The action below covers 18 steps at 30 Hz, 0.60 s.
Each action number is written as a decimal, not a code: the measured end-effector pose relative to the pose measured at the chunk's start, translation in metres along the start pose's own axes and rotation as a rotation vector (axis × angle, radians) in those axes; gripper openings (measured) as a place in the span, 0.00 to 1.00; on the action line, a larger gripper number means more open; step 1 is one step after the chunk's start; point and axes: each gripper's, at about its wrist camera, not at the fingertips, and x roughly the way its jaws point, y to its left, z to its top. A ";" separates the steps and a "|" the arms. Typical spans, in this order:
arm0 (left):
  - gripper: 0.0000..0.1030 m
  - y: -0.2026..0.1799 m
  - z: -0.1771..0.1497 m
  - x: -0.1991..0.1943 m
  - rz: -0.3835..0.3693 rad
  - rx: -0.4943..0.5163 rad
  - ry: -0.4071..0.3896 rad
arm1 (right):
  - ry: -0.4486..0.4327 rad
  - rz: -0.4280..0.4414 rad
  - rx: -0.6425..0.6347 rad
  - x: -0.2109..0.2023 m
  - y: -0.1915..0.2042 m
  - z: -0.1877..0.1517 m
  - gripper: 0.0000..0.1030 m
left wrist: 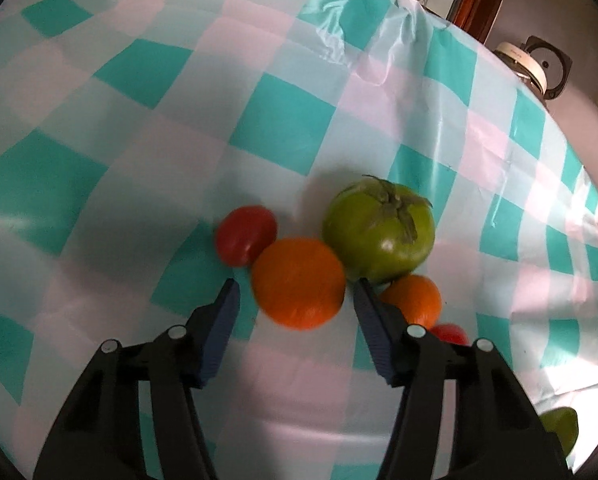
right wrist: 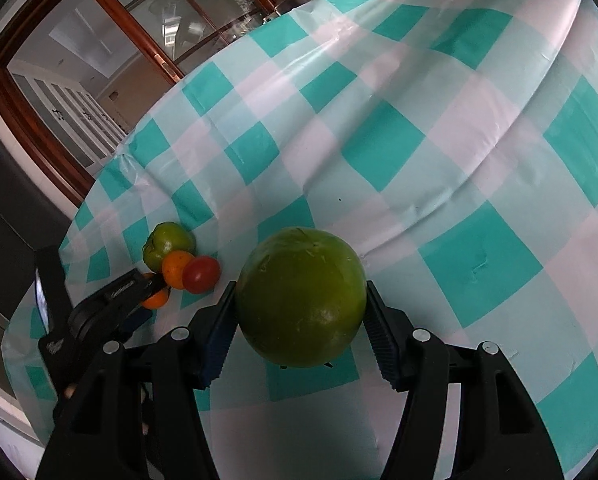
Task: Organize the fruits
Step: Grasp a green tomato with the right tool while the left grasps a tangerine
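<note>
- The surface [left wrist: 139, 128] wears a glossy cloth checked in teal, pale mint and white, creased in places.
- Left gripper [left wrist: 295, 284]: its jaws stand apart on either side of a large orange [left wrist: 299, 282], with a gap showing between each blue ribbed pad and the peel; the fruit lies on the cloth, not clamped.
- The large orange is round, bright and finely dimpled, slightly blurred in the left wrist view.
- A red tomato [left wrist: 246, 234], smooth and oval, touches the large orange on its far left side.
- A green tomato [left wrist: 379, 232] with a dried, curled calyx on top sits just beyond the large orange to the right, touching it.
- A smaller orange [left wrist: 413, 300] lies beside the right-hand pad, partly hidden by it; a second red fruit [left wrist: 451, 334] peeks out behind that finger, too hidden to name further.
- Right gripper [right wrist: 301, 300]: its jaws are clamped on a big round green fruit [right wrist: 301, 296], both pads pressing its sides. The skin is dull olive-green, with small scuffs and a soft highlight low down.
- In the right wrist view the fruit cluster lies well to the left, with the left gripper's black body reaching in at it.
</note>
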 end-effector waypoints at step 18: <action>0.44 0.041 -0.090 -0.100 -0.175 0.092 -0.023 | 0.003 0.013 -0.040 -0.001 0.005 -0.002 0.58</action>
